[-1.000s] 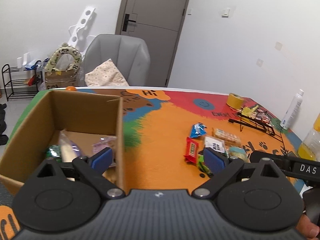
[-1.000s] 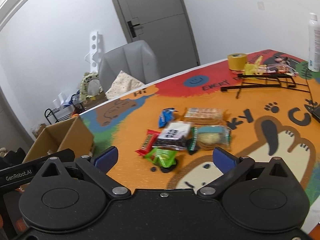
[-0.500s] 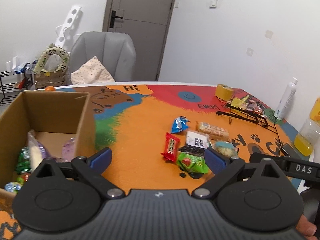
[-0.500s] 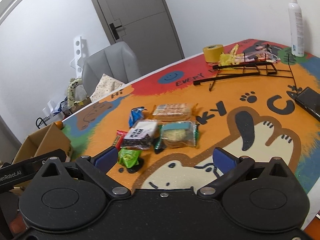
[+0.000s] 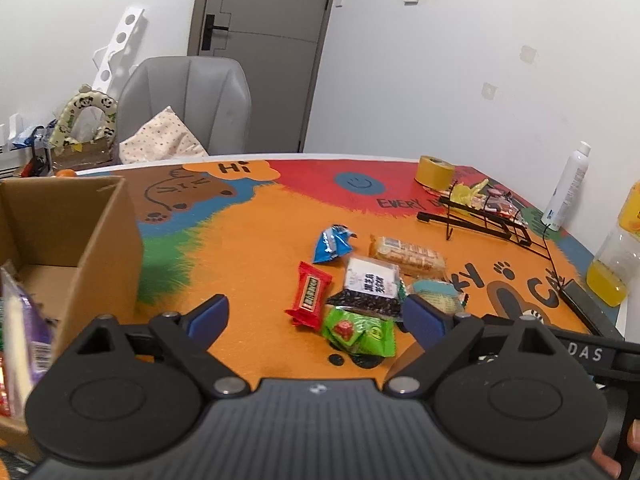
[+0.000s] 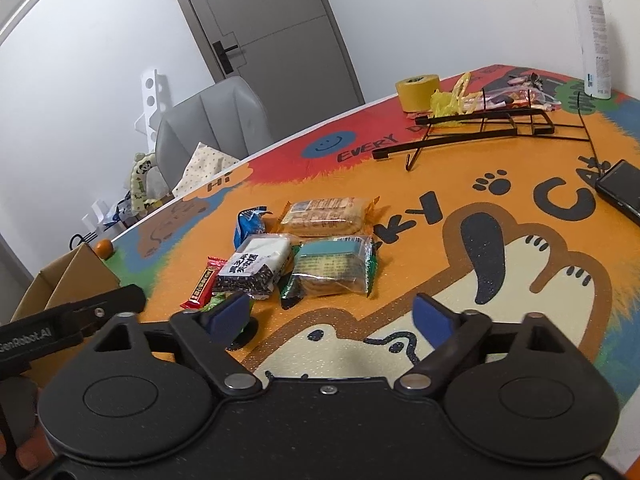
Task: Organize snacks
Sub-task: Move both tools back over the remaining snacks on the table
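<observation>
The snacks lie in a loose cluster on the counter (image 5: 248,240), on its orange patch: a red bar (image 5: 309,295), a green packet (image 5: 360,332), a black-and-white packet (image 5: 370,287) partly over the green one, a blue wrapper (image 5: 333,240), a long clear pack of biscuits (image 5: 408,255) and a teal-labelled cracker pack (image 6: 334,266); the cardboard box (image 5: 100,240) stands well apart at the left edge, with a few packets already inside, so the sorting looks part done; the left tool (image 5: 316,318) hangs over the near side of the cluster, its jaws wide but closing, the red bar and green packet showing in the gap between them, no pad touching either; the right tool (image 6: 332,316) hangs just short of the cracker pack, likewise wide and closing, with only bare counter between its jaws; all of these should be light, and the film wrappers slippery and crinkly, so a pinch on a loose corner may slide off; the red bar looks stiff enough to take across its narrow width at the middle; the biscuits and crackers are probably brittle, so a gentle squeeze across the short sides, not the faces, seems safest; the green packet is puffy and soft, best gripped at a sealed end; lifting it may drag the overlapping black-and-white packet along.
</observation>
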The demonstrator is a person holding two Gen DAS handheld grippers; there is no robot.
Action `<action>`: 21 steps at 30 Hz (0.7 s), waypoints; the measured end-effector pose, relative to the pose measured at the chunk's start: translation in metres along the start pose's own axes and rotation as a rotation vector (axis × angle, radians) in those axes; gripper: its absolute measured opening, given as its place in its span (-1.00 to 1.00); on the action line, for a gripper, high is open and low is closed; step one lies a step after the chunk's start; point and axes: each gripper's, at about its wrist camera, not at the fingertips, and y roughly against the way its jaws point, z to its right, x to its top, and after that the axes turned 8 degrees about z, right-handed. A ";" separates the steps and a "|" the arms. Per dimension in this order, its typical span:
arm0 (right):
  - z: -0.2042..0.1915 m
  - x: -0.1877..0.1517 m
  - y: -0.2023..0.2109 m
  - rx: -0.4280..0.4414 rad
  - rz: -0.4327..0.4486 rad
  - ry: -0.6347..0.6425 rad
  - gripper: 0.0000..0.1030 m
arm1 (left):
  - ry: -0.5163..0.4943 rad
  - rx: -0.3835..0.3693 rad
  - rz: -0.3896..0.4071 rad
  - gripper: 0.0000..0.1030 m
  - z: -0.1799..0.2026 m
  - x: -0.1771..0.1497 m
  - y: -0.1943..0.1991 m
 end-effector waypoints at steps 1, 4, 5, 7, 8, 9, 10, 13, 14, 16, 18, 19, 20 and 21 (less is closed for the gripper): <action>0.001 0.000 -0.002 0.001 -0.003 -0.003 0.63 | -0.004 -0.007 -0.007 0.72 0.002 -0.001 -0.003; 0.005 0.001 -0.005 0.005 -0.004 -0.008 0.56 | -0.003 -0.019 -0.022 0.61 0.007 -0.003 -0.011; 0.006 0.002 -0.006 0.007 -0.005 -0.009 0.55 | -0.003 -0.021 -0.026 0.56 0.009 -0.003 -0.014; 0.008 0.002 -0.009 0.010 -0.008 -0.011 0.51 | -0.005 -0.025 -0.033 0.48 0.012 -0.005 -0.018; 0.009 0.002 -0.010 0.011 -0.010 -0.011 0.51 | -0.006 -0.028 -0.039 0.40 0.014 -0.006 -0.021; 0.009 0.003 -0.012 0.012 -0.011 -0.011 0.51 | -0.005 -0.030 -0.046 0.38 0.015 -0.006 -0.024; 0.010 0.003 -0.012 0.013 -0.012 -0.012 0.50 | -0.005 -0.034 -0.052 0.37 0.016 -0.007 -0.027; 0.012 0.003 -0.016 0.018 -0.018 -0.009 0.49 | -0.010 -0.029 -0.065 0.33 0.020 -0.010 -0.036; 0.012 0.003 -0.018 0.018 -0.021 -0.009 0.49 | -0.004 -0.030 -0.073 0.32 0.021 -0.011 -0.040; 0.014 0.003 -0.020 0.017 -0.024 -0.011 0.49 | 0.001 -0.032 -0.083 0.31 0.023 -0.012 -0.047; 0.017 0.003 -0.021 0.015 -0.027 -0.014 0.49 | -0.011 -0.034 -0.088 0.31 0.028 -0.014 -0.052; 0.018 0.003 -0.022 0.015 -0.029 -0.015 0.49 | -0.014 -0.037 -0.093 0.31 0.029 -0.015 -0.054; 0.020 0.005 -0.023 0.014 -0.030 -0.017 0.49 | -0.015 -0.038 -0.099 0.31 0.030 -0.016 -0.057; 0.021 0.005 -0.024 0.014 -0.029 -0.018 0.49 | -0.016 -0.038 -0.104 0.31 0.031 -0.018 -0.059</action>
